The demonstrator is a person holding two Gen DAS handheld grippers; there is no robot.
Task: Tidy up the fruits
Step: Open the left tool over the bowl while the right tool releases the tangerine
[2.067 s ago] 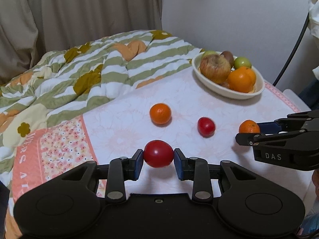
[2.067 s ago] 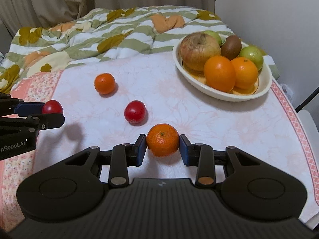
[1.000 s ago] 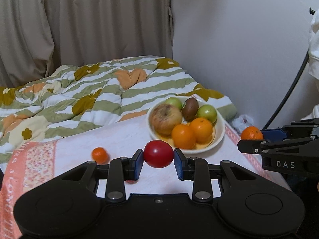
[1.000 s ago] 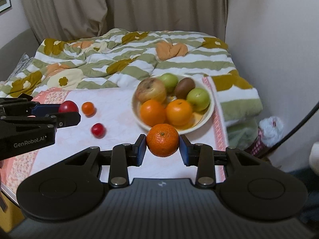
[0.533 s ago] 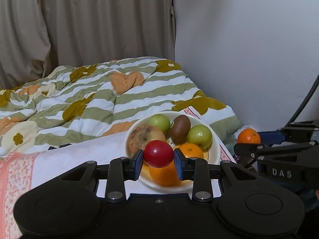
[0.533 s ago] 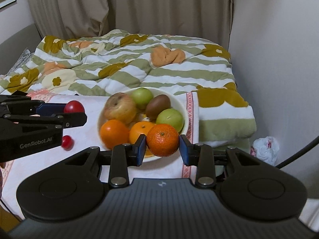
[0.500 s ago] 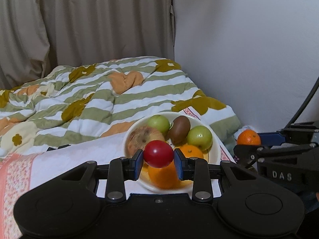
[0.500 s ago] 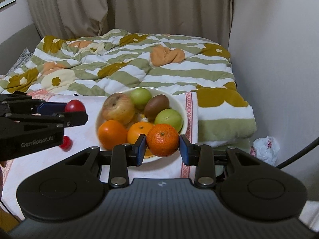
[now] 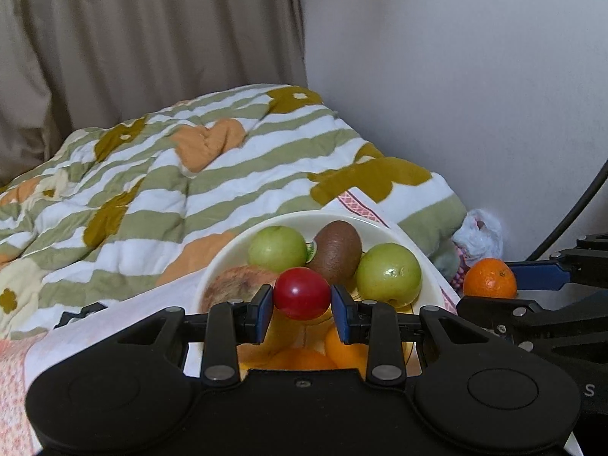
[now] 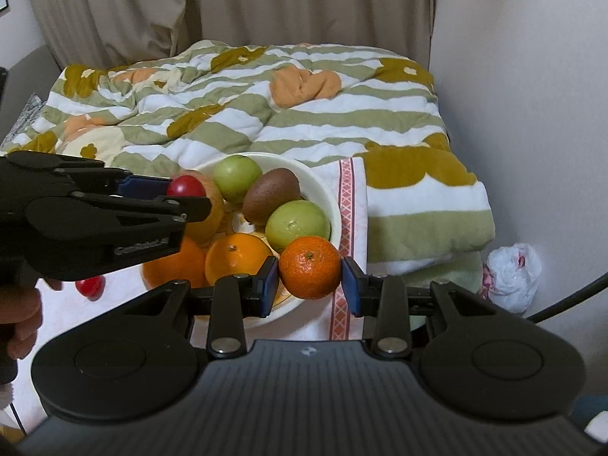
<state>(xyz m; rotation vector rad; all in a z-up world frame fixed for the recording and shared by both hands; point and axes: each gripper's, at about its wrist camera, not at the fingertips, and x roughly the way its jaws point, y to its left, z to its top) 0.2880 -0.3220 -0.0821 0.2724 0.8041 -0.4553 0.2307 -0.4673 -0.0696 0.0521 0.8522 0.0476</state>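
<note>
kiwi [image 10: 271, 196] in bowl [image 10: 330, 197], long axis tilted

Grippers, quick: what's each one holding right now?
Left gripper: closed on the small red fruit.
Right gripper: closed on the mandarin.

The red fruit [image 9: 302, 293] is gleaming glossy and smooth, the mandarin [image 10: 310, 268] is showing dimpled matt peel, the kiwi [image 10: 271, 195] is looking fuzzy, the bowl [image 10: 330, 205] is shining like glazed ceramic, and the quilt [image 10: 311, 125] is lying as soft padded cloth.
</note>
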